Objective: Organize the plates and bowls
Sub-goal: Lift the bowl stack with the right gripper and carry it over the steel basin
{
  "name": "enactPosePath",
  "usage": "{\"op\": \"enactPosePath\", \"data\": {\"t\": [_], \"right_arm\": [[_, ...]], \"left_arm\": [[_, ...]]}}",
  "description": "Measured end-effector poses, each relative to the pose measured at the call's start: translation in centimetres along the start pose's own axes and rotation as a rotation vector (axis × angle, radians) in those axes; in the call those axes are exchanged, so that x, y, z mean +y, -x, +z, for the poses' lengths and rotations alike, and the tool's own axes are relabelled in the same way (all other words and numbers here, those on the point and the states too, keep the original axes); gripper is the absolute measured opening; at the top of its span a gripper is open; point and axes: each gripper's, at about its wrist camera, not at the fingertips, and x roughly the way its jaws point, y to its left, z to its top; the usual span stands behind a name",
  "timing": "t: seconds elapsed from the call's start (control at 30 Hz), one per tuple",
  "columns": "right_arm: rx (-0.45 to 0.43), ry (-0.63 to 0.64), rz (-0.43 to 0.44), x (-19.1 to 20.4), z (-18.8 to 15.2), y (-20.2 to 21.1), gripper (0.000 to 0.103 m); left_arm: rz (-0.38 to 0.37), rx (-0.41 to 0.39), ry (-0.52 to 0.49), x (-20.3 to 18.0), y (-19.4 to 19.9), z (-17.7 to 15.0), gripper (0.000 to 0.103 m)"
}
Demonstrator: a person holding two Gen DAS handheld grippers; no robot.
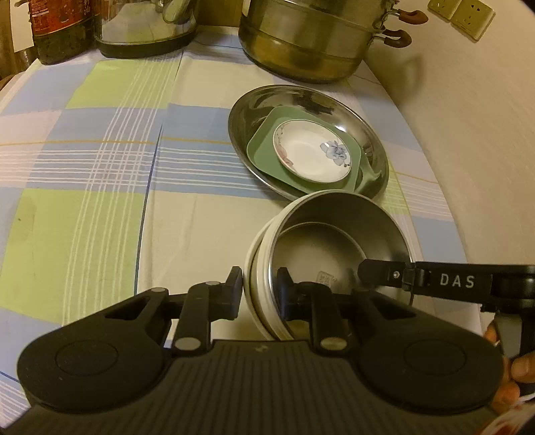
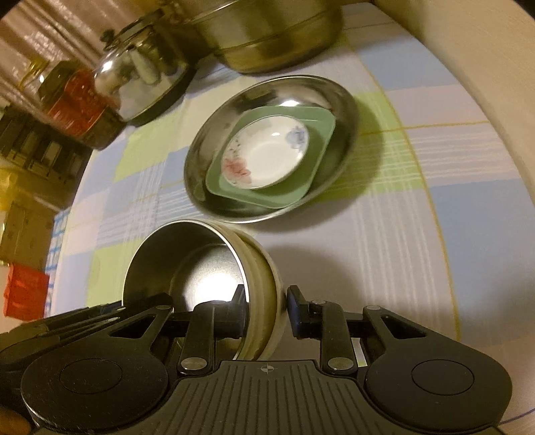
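Both grippers clamp the same steel bowl (image 1: 337,247), a cream-walled bowl with a bare metal inside, held tilted between them. The left gripper (image 1: 259,292) has its fingers set narrow over the bowl's near-left rim: one pad presses the cream outer wall, the other sits inside against the steel lining. The right gripper (image 2: 265,309) grips the opposite rim the same way, jaws narrow, one pad inside the bowl and the other against the cream wall outside. In the left wrist view the right gripper's finger reaches in from the right across the bowl's rim, and a hand (image 1: 511,368) shows at the lower right edge behind it. Just beyond the fingertips of both grippers lies a wide steel plate (image 1: 374,140) carrying a square green plate (image 1: 264,150) with a white flowered saucer (image 1: 311,150) nested on it; the held bowl's far rim comes close to the steel plate's near edge, though whether they touch I cannot tell. Farther ahead stand a large steel steamer pot (image 1: 301,36), a kettle (image 1: 147,30) and a dark bottle (image 1: 60,30), along the back of the table. The checked tablecloth (image 1: 100,167) lies bare to the outside of the left fingers. On the outer side of the right fingers the cloth runs to the table's curved edge, with a wall (image 1: 468,134) close behind.
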Motion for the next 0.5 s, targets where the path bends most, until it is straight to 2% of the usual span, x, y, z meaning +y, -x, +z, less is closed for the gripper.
{"op": "enactPosePath", "data": {"t": [0.2,0.5], "right_arm": [[-0.006,-0.012,-0.025,0.2,-0.3,-0.2,0.026],[-0.053,-0.129,-0.043,0.0,-1.2,0.1,0.026]], "left_arm": [[-0.003,0.004,-0.033,0.1,-0.3,-0.2,0.019],[-0.073,0.038,-0.085,0.8,-1.0,0.1,0.023]]}}
